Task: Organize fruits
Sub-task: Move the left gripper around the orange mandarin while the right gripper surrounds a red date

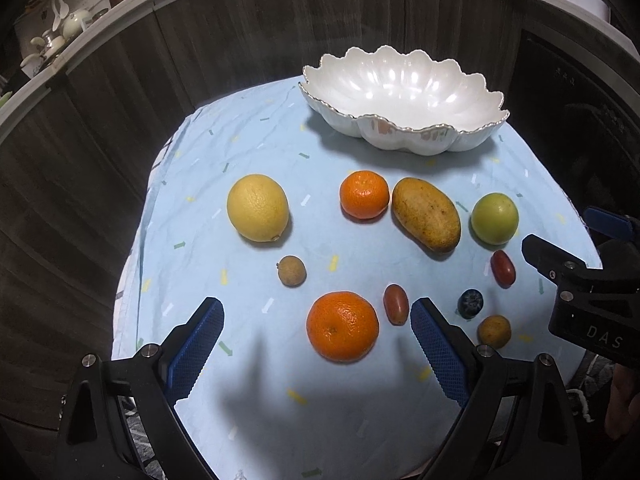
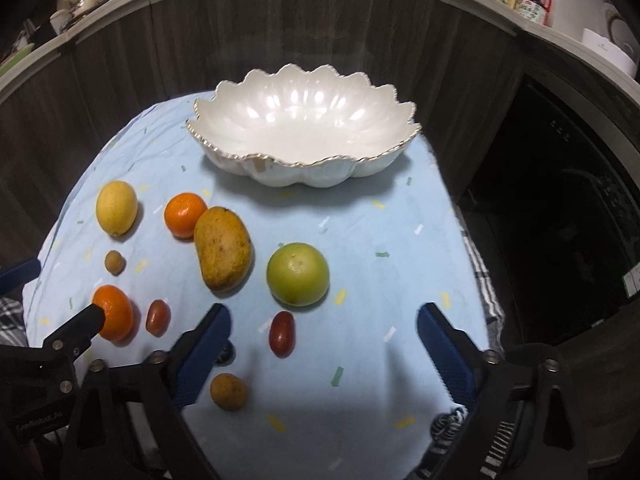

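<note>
Ten fruits point(image 1: 342, 326) lie on the table's point(image 1: 248, 408) near half, the white bowl point(image 1: 402, 96) at its far edge; left gripper point(image 1: 316, 338) and right gripper point(image 2: 324, 344) hover wide open, holding nothing.

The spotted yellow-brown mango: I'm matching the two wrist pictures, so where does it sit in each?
Left wrist view: spotted yellow-brown mango, right of centre, tilted.
Right wrist view: mango, left of centre.
Shared landmark: the white scalloped bowl sits beyond it in both.

Hovering wide open over a red grape tomato point(image 2: 282, 333), right gripper point(image 2: 324, 326); green apple point(image 2: 298, 279) just beyond.
</note>
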Action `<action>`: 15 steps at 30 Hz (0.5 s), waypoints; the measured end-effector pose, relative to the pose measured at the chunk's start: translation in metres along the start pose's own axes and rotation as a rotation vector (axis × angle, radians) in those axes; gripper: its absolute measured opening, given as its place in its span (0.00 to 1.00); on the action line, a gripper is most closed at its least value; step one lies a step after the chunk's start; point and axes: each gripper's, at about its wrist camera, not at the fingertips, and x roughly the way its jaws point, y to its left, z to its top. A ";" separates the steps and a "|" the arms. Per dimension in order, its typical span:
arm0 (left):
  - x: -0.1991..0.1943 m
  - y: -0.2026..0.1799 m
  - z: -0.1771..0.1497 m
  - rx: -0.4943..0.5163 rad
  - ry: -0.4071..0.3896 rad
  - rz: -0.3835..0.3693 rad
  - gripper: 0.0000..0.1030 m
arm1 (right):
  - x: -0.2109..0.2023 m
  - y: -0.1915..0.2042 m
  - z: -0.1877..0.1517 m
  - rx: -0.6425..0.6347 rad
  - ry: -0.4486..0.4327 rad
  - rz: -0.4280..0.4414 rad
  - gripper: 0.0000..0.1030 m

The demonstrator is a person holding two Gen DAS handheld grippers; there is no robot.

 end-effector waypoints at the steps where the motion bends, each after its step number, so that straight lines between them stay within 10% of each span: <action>1: 0.002 0.000 -0.001 0.002 0.000 -0.001 0.93 | 0.002 0.001 -0.001 -0.002 0.004 0.006 0.84; 15: 0.026 -0.004 -0.010 0.013 0.035 -0.010 0.85 | 0.028 0.004 -0.008 -0.017 0.050 0.044 0.69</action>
